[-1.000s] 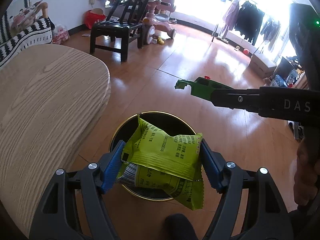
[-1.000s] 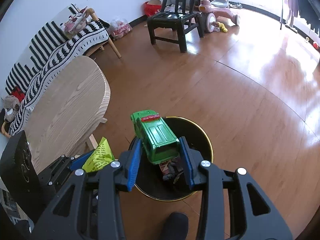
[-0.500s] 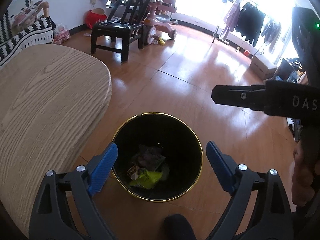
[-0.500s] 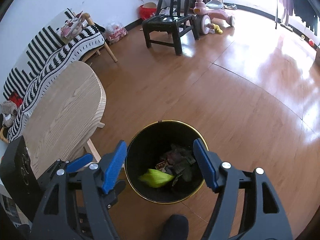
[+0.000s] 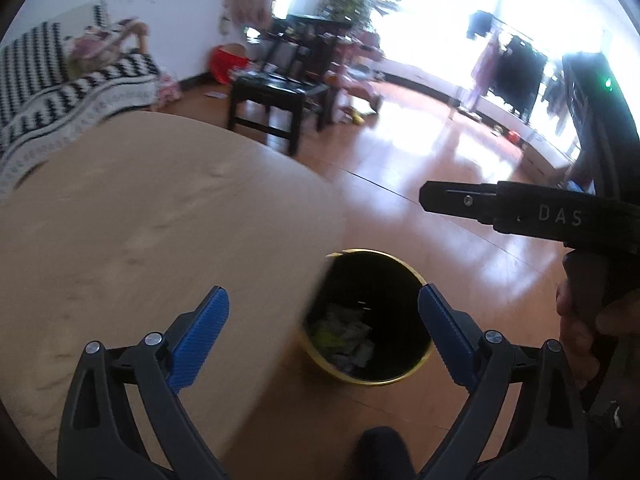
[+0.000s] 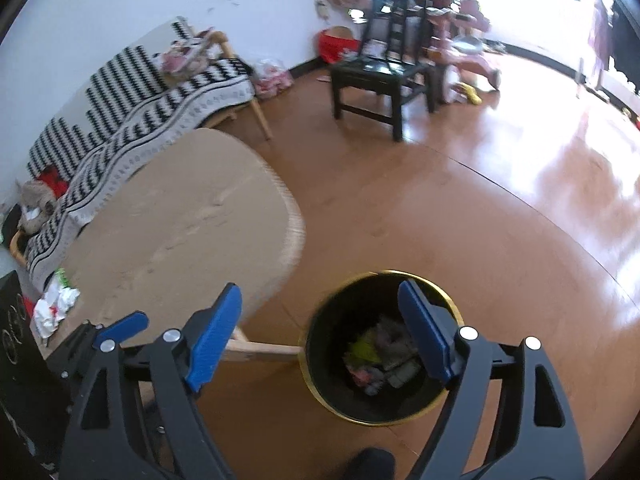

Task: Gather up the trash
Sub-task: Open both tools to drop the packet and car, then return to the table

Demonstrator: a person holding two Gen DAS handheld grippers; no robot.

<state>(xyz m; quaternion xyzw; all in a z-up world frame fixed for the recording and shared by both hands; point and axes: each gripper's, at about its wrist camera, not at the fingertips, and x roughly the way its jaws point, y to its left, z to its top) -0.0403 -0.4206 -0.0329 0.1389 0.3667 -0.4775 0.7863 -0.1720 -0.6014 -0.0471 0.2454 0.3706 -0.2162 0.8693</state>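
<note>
- Because both tools carry nothing, the left gripper has its blue pads spread wide, and the right gripper is likewise spread and empty.
- The black bin with a gold rim sits on the floor just below and ahead of the right gripper, partly behind its right pad; that spot lets an opened gripper drop things straight in.
- Inside the bin lie a yellow-green wrapper and other crumpled packaging, so part of the collecting looks done.
- In the left view the bin lies between the pads but to the right of centre, its left side cut off by the edge of the wooden table, which fills the space ahead-left of that gripper.
- More trash, a crumpled white wrapper with red and green print, lies on the table far to the left of the right gripper, near the left gripper's body; judging by the task, it is the likely next pickup.
- Both views are blurred, so finer detail cannot be told.
</note>
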